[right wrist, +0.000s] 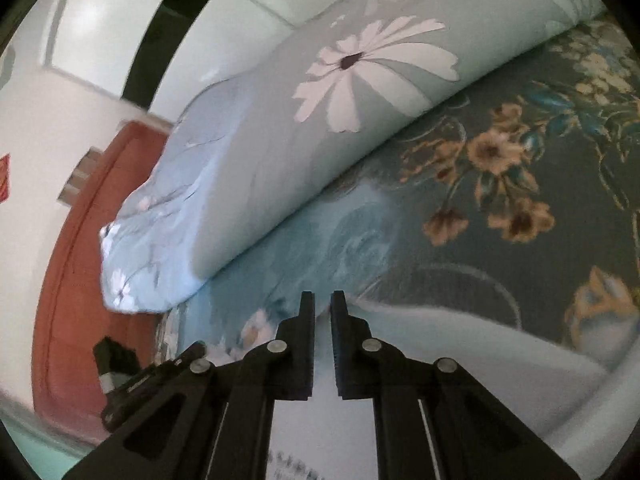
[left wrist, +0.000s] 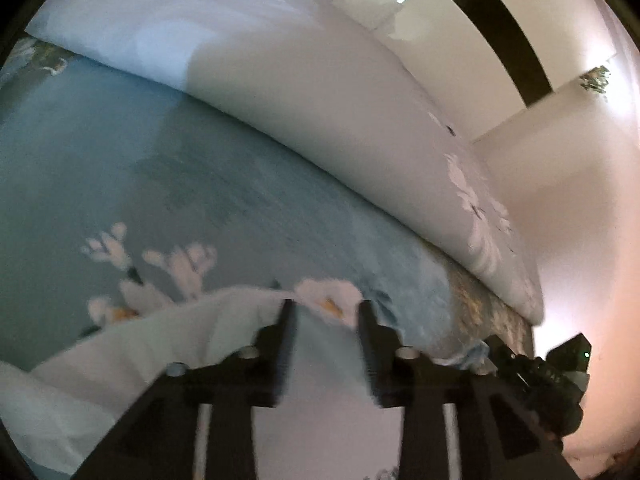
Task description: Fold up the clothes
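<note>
A pale blue-white garment (left wrist: pixel 168 344) lies on the flowered bedsheet (left wrist: pixel 200 200) and runs under my left gripper (left wrist: pixel 326 308), whose fingers stand apart with cloth between them. In the right wrist view the same pale garment (right wrist: pixel 460 344) runs under my right gripper (right wrist: pixel 322 300). Its fingers are nearly closed with a narrow gap, and the cloth edge sits at the tips. The grip is unclear. The other gripper (left wrist: pixel 536 376) shows at the lower right of the left wrist view.
A folded light-blue quilt with white daisies (right wrist: pixel 320 100) lies along the far side of the bed (left wrist: pixel 320 80). Beyond it are a white wall (left wrist: pixel 560 200), a dark vertical strip (left wrist: pixel 508 28) and a reddish-brown door (right wrist: pixel 76 248). The sheet turns dark green with tan flowers (right wrist: pixel 500 160).
</note>
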A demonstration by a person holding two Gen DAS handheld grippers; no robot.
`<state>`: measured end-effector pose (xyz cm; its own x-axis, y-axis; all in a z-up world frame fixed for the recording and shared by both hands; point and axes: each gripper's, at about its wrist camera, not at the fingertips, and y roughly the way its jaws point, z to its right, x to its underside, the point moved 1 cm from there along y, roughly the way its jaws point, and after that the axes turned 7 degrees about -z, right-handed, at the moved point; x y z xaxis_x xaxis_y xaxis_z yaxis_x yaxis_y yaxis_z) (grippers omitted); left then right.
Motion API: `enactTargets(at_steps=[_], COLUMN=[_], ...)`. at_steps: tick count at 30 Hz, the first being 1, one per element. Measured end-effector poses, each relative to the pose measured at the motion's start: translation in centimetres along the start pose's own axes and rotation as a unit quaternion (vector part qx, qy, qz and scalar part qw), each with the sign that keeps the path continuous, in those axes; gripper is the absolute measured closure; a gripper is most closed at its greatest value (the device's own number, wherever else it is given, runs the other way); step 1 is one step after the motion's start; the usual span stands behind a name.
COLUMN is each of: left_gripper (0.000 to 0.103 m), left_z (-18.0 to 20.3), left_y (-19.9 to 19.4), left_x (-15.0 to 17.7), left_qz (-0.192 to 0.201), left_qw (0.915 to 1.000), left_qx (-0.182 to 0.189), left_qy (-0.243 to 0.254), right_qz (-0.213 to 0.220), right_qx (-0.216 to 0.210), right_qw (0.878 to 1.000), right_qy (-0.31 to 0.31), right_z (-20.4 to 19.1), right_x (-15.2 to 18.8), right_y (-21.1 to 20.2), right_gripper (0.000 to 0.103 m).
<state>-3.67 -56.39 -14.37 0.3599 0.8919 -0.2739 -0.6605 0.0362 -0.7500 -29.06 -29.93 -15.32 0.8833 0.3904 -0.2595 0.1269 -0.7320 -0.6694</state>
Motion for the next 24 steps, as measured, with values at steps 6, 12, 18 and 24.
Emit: enactTargets(at_steps=[6,12,18,24], left_gripper=[0.053,0.05,0.044,0.034], left_z=[-1.1,0.8,2.7,1.5], left_y=[-0.8,-4.4,-8.9,-13.9], left_x=[0.5,4.3,11.7,18.2], left_qz=[-0.01,0.007,0.011,0.045], left_qw=[0.9999,0.9963,0.9846,0.9811], left_qx=[-0.004,-0.025,-0.042,-0.056], left_qy=[0.008,0.081,0.169,0.18], right_qz=[-0.004,0.021,0.008,0.039], right_qx=[0.013,0.029,0.097,0.266], right_qw=[0.999,0.996,0.98,0.943], right_qy=[0.03,-0.087,-0.171,-0.199], right_z=[2.0,-1.0,0.2,4.9], right_x=[-0.4,3.1,11.0,13.5], right_y=[1.0,-4.8,-11.0,-17.5], right_gripper=[0.094,0.094,0.091,0.049])
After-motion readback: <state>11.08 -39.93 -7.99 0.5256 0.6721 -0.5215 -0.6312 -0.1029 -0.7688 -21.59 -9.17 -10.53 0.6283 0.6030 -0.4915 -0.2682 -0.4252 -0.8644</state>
